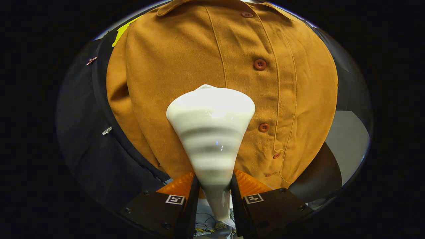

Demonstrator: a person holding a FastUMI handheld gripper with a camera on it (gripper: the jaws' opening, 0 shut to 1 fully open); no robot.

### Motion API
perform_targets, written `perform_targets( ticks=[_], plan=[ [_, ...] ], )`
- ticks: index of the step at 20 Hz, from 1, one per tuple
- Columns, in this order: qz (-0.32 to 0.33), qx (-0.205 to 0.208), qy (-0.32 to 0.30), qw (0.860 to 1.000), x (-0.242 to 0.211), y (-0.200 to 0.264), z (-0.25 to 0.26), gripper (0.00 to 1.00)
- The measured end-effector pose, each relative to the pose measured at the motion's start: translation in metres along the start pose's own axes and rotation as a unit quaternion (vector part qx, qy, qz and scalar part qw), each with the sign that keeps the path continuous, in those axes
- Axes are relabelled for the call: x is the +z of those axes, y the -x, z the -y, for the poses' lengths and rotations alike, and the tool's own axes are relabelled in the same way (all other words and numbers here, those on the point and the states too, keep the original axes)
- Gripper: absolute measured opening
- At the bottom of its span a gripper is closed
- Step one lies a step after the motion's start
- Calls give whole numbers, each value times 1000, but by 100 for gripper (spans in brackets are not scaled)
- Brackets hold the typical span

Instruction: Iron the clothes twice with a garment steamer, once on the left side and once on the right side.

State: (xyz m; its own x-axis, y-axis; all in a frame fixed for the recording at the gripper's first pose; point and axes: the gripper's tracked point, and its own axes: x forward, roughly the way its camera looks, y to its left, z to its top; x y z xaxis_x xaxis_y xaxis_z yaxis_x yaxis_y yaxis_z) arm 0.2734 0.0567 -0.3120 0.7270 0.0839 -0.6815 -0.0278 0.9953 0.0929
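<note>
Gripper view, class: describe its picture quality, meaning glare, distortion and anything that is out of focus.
Gripper view: fisheye distortion bulges the mustard-brown buttoned cloth shirt into a dome; the white cone-shaped plastic steamer head shows bright glare and banded reflections and looks soft at close range; the tool grips its narrow neck, both fingers pressing; the shirt's seams and round brown buttons look sharp.
</note>
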Motion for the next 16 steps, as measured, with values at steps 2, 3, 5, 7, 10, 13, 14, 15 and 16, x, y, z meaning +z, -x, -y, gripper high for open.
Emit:
perform_targets(
  ticks=[2,3,5,7,10,13,14,15,16],
  plan=[
    [-15,0,-2,1000,-10,-3,3,50],
    [-24,0,-3,1000,-15,-4,3,50],
    [-33,2,-2,999,-20,-4,5,51],
    [-30,1,1,1000,-19,1,6,50],
    [-2,3,6,1000,-3,16,8,50],
    [36,3,10,999,20,38,12,50],
    [47,-1,12,999,29,45,16,50],
    [56,-4,13,998,36,52,21,50],
    [65,-7,13,998,43,57,26,50]
  ],
)
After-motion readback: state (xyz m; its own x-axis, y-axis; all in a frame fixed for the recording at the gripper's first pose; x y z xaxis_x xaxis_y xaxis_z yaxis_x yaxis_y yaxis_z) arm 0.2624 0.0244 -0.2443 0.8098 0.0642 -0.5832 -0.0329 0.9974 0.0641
